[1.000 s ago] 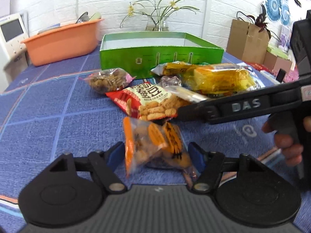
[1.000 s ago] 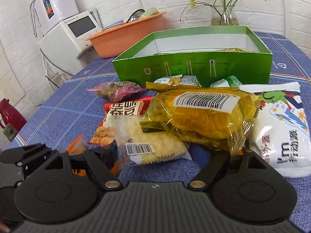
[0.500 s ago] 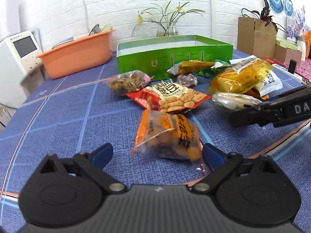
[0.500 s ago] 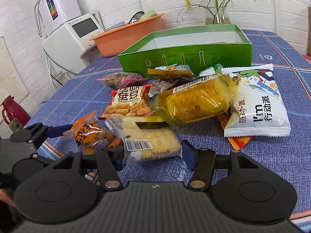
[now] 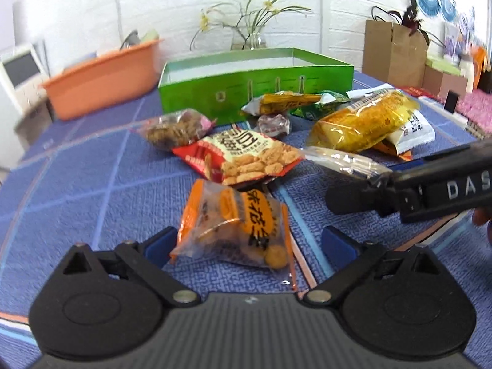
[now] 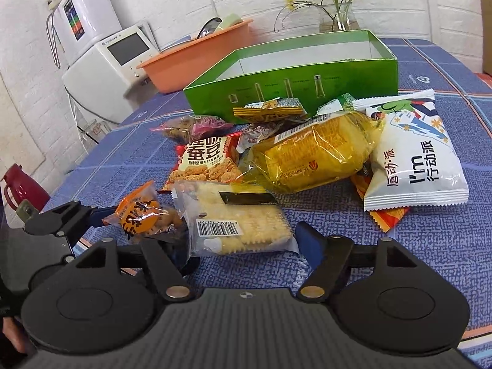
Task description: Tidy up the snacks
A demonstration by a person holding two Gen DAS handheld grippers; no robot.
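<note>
A pile of snack packets lies on the blue tablecloth in front of an open green box [image 5: 255, 92] [image 6: 295, 83]. My left gripper [image 5: 249, 246] is open, its blue pads on either side of an orange-and-clear nut packet [image 5: 236, 227] [image 6: 144, 218] that lies on the cloth. My right gripper [image 6: 243, 243] is open around a clear cracker packet with a barcode [image 6: 236, 218] [image 5: 341, 161]. Behind lie a red bean-snack bag [image 5: 243, 156], a yellow packet [image 6: 313, 150] and a white bag [image 6: 412, 160].
An orange basin [image 5: 104, 77] and a white appliance [image 6: 104, 61] stand at the back left. A vase with flowers [image 6: 338, 15] is behind the box. A brown paper bag [image 5: 393, 52] stands at the back right. A red jug [image 6: 21, 190] is off the table's left.
Both grippers pulled back from the pile and opened wider. The left gripper let the orange nut packet rest on the cloth; the cracker packet lies between the right fingers.
</note>
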